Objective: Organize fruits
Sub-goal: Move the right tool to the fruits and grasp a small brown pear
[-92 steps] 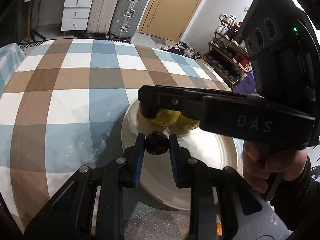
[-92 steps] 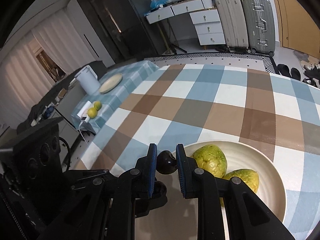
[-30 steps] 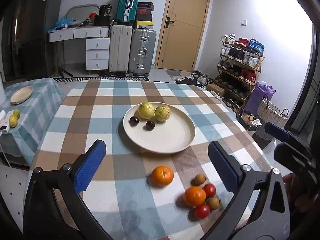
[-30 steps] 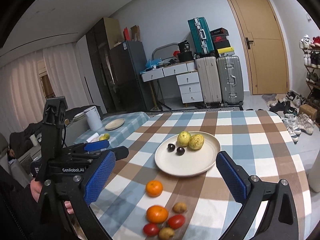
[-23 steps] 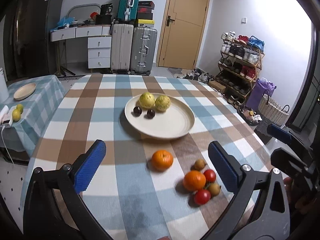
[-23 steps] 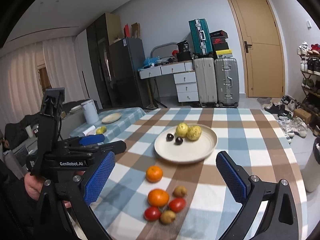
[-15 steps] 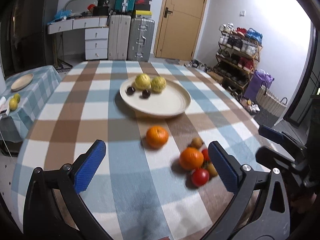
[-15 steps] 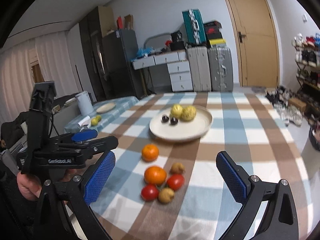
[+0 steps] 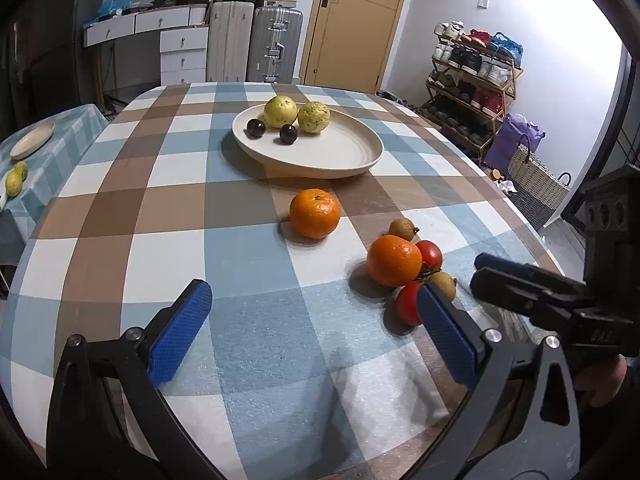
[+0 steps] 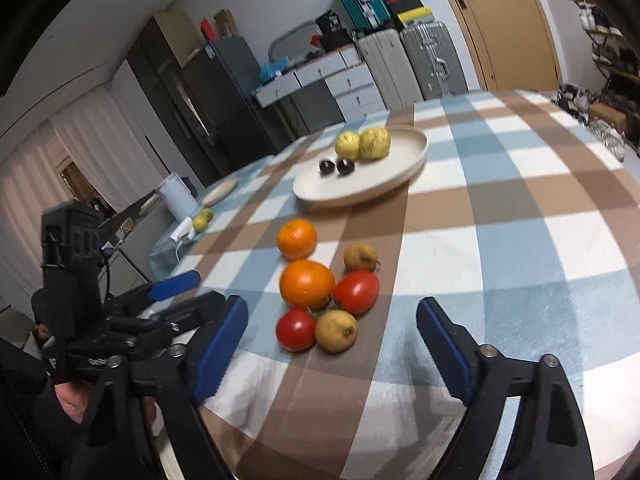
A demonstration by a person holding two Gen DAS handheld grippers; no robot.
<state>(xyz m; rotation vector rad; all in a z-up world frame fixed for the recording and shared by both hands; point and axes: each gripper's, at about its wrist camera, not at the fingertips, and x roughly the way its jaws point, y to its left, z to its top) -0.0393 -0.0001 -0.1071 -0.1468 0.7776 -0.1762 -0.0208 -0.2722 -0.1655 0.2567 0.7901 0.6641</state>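
Observation:
A cream plate (image 9: 352,156) (image 10: 384,184) holds two yellow-green fruits (image 9: 280,111) and two dark round fruits (image 9: 288,133). One orange (image 9: 315,213) (image 10: 297,239) lies alone on the checked cloth. Nearer lies a cluster: another orange (image 9: 394,260) (image 10: 307,284), two tomatoes (image 10: 356,287) and small brown fruits (image 10: 335,336). My left gripper (image 9: 312,320) is open and empty, low over the cloth, left of the cluster. My right gripper (image 10: 332,304) has its jaws closing just short of the cluster, with the pads (image 10: 224,340) touching nothing.
The table's near edge runs under both grippers. A side table (image 9: 60,140) on the left carries a wooden dish and yellow fruits. A white canister (image 10: 176,196) stands there too. A shoe rack (image 9: 472,80) and a basket stand to the right.
Both grippers let go of the dark fruits on the plate, drew back and sank toward the loose fruit at the near edge. The right jaws have narrowed.

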